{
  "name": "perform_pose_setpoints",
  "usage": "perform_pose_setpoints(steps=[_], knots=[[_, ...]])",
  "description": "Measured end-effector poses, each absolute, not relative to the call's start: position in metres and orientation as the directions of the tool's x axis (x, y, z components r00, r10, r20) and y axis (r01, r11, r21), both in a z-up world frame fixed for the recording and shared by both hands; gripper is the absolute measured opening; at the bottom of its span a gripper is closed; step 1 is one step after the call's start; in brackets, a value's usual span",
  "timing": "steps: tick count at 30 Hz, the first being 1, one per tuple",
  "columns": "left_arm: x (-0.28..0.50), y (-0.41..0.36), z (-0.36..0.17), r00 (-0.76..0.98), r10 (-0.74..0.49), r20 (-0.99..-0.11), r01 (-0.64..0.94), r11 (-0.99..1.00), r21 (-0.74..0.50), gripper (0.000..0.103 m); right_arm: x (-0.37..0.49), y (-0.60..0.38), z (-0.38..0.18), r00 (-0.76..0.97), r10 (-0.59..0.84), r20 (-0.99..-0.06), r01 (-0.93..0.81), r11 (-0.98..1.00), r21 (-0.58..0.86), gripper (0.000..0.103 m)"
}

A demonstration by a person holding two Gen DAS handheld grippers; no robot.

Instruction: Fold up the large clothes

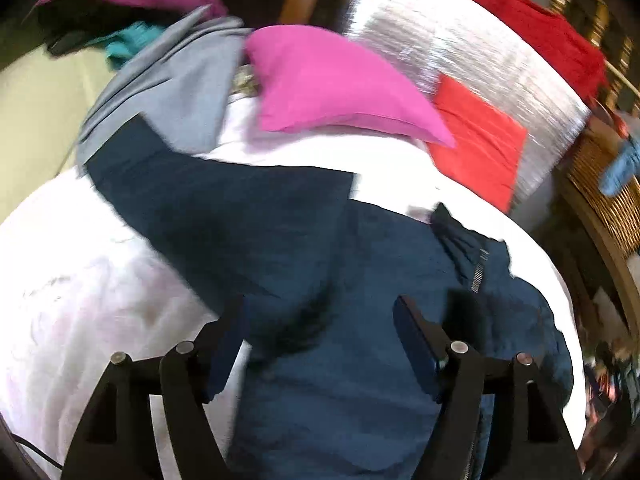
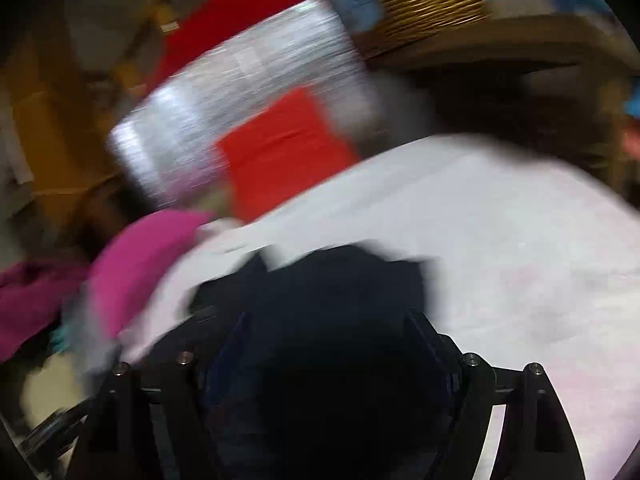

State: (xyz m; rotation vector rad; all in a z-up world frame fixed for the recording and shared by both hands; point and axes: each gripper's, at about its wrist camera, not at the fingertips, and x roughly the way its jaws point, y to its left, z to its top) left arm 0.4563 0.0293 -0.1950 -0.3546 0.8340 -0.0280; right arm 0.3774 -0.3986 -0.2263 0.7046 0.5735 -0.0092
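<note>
While the navy jacket sprawls across the white sheet at lower centre, the left gripper hangs spread apart above it, pads clear of the cloth. The right gripper gapes too, dark fabric blurred beneath. At the right edge, a wicker basket has blue cloth draped over its rim.

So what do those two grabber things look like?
Both look alike. The left gripper has two black arms shaped like spread legs, with round silver bolts at the joints and flat dark blue pads inside the fingers. The right gripper looks the same, though its picture is blurry.
</note>
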Motion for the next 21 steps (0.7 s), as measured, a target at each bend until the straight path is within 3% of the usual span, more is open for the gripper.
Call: perform_pose_setpoints(steps=[3, 6, 8, 11, 13, 15, 20, 21], knots=[[0.458, 0.067, -0.202, 0.671, -0.117, -0.732, -0.204, 0.92, -0.334, 0.075, 0.409, -0.373, -0.254, 0.782, 0.359, -0.51, 0.157, 0.678, 0.718, 0.081], [0.461, 0.102, -0.212, 0.665, -0.079, -0.743, -0.295, 0.886, -0.357, 0.077, 0.441, -0.344, -0.285, 0.694, 0.457, -0.556, 0.191, 0.627, 0.755, 0.081], [0.464, 0.127, -0.222, 0.657, -0.07, -0.751, -0.346, 0.857, -0.382, 0.077, 0.447, -0.327, -0.287, 0.7, 0.477, -0.531, 0.174, 0.607, 0.775, 0.081], [0.471, 0.163, -0.237, 0.66, -0.094, -0.746, -0.402, 0.794, -0.455, 0.077, 0.457, -0.297, -0.263, 0.68, 0.612, -0.403, 0.014, 0.539, 0.842, 0.081], [0.474, 0.184, -0.251, 0.671, -0.125, -0.731, -0.429, 0.738, -0.521, 0.077, 0.452, -0.277, -0.239, 0.633, 0.731, -0.253, -0.159, 0.443, 0.882, 0.081], [0.481, 0.2, -0.264, 0.679, -0.175, -0.713, -0.446, 0.673, -0.59, 0.077, 0.443, -0.268, -0.223, 0.633, 0.749, -0.196, -0.238, 0.429, 0.871, 0.081], [0.501, 0.225, -0.28, 0.72, -0.244, -0.649, -0.428, 0.58, -0.693, 0.077, 0.436, -0.276, -0.244, 0.686, 0.65, -0.327, -0.146, 0.564, 0.813, 0.076], [0.508, 0.23, -0.284, 0.72, -0.264, -0.641, -0.433, 0.55, -0.714, 0.077, 0.434, -0.279, -0.25, 0.686, 0.628, -0.368, -0.116, 0.593, 0.797, 0.066]])
